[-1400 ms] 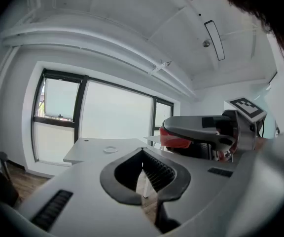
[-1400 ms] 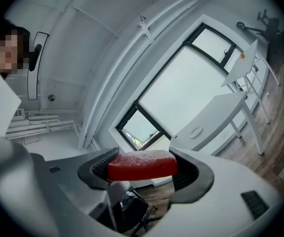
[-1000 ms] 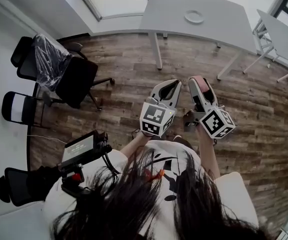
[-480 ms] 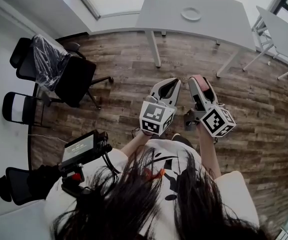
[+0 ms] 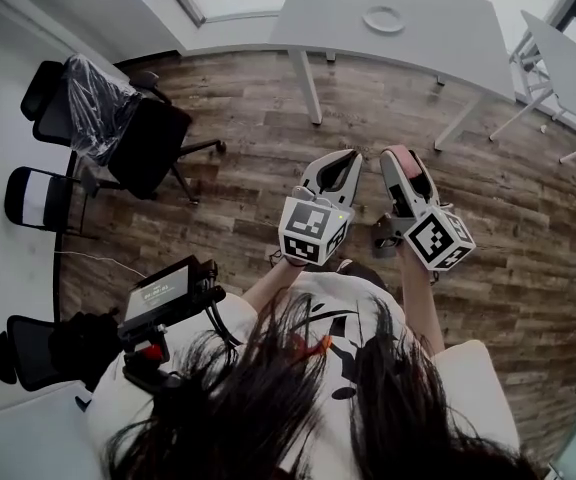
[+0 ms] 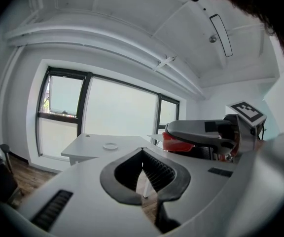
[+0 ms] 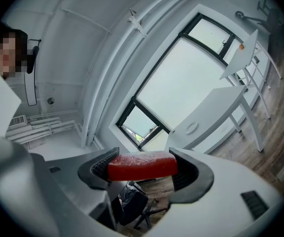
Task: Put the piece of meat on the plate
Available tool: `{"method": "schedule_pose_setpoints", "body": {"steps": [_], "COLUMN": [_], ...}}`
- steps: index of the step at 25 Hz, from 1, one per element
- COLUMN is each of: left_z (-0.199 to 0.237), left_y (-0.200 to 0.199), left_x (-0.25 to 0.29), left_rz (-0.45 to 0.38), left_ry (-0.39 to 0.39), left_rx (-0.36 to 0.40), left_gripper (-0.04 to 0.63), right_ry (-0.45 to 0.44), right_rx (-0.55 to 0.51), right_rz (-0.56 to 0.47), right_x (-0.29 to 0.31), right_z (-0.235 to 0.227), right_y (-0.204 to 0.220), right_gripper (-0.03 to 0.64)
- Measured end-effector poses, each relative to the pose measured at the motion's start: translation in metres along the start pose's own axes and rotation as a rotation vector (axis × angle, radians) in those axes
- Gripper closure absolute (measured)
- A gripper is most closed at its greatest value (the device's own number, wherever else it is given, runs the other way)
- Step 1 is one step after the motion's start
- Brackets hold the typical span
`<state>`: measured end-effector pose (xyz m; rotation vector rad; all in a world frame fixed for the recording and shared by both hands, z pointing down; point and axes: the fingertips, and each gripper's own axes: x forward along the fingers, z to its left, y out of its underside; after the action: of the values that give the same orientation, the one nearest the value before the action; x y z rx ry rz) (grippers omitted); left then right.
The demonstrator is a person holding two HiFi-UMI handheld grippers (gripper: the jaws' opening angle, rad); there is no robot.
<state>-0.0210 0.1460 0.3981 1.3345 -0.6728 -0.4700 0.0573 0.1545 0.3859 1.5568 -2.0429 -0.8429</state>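
Now: carry stage, meat is held and nothing has been set down yet.
Right gripper (image 7: 142,168): jaws clenched on the red rectangular slab of meat (image 7: 142,165), pinched by its two ends, lying level across the gap.
Left gripper (image 6: 143,154): jaws closed tip to tip with nothing between them. It sits idle just beside the right gripper, at its 9 o'clock in the head view.
Meat location: in the air over the wood-plank floor (image 5: 268,118), in front of the person's chest, well apart from the plate.
Plate: small round white plate (image 5: 383,19), bare, on the long white counter (image 5: 448,48), roughly 12 o'clock from both grippers.
Changed: over the last second the plate and counter slid slightly toward the top edge of the head view. The grippers kept their place against the body and the grip looks the same.
Meaning: probably the person is moving or leaning toward the counter; placement has not started.
Next: cross the floor, bring the right jaws over the plate, lower, release.
Risk: the end-only pinch could let the slab slip or sag while walking.
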Motion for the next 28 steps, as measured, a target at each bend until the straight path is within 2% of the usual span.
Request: {"method": "schedule_pose_setpoints", "body": {"steps": [5,11,17,28], "left_z": [0.003,0.023,0.045,0.153], "left_y": [0.007,0.009,0.008,-0.034], "left_x": [0.007,0.034,0.062,0.18], "left_rz": [0.021,0.059,0.036,0.041], "left_ry": [-0.01,0.002,0.029,0.098], "left_rx": [-0.001,-0.011,-0.005,-0.029], "left_gripper": [0.591,0.591,0.591,0.591], "right_ry": [0.015,0.033,0.052,0.106], "right_rx": [0.023,0.043,0.043,0.06], "right_rz": [0.019,0.025,0.01,-0.002], "right_x": [0.004,0.034,0.06,0.211], "right_z": [-0.014,-0.031,-0.045,-0.08], "right_y": [0.004,-0.002,-0.005,-0.042], "right_gripper": [0.29,0.29,0.29,0.29]}}
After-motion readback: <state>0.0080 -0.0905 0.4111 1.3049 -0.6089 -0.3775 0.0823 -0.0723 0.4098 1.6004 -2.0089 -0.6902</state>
